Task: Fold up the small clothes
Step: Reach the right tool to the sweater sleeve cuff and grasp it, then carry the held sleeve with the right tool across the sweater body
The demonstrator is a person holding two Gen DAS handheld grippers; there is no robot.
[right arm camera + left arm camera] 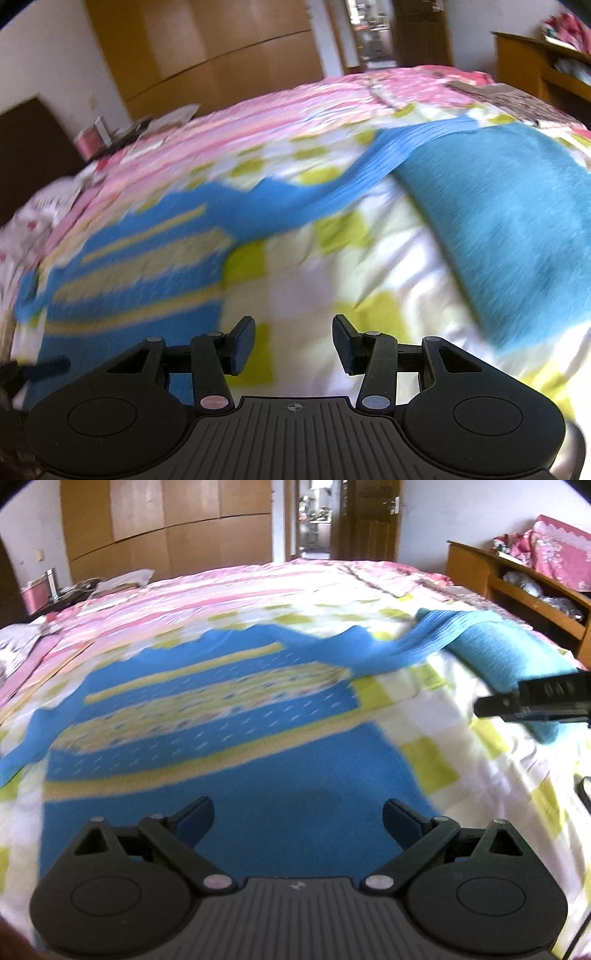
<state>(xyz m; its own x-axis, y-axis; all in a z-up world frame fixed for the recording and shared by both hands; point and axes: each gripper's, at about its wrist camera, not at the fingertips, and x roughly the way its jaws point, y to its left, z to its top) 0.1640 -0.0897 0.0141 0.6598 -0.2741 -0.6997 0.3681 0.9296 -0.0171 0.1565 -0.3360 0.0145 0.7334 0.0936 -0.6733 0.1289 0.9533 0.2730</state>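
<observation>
A blue sweater [221,738] with yellow stripes lies spread flat on a checked bedspread [436,716]. The left gripper [298,818] hovers over its lower hem, jaws wide apart, holding nothing. The right gripper [293,343] — partly open and empty — hangs above bare bedspread, between the sweater and a folded teal garment [517,229].

My left camera sits just behind my left gripper [298,816] and looks forward and down over the bed [424,771], close above the blue sweater [258,768]. My right camera rides behind my right gripper [293,341], tilted down the same way, low over the checked cover beside the sweater. Both face the wardrobe [166,528] and the open doorway [314,520], and both share the sweater, its long sleeve [351,181] and the teal cloth [517,229]. My right gripper's tip pokes into the left view's right edge.
</observation>
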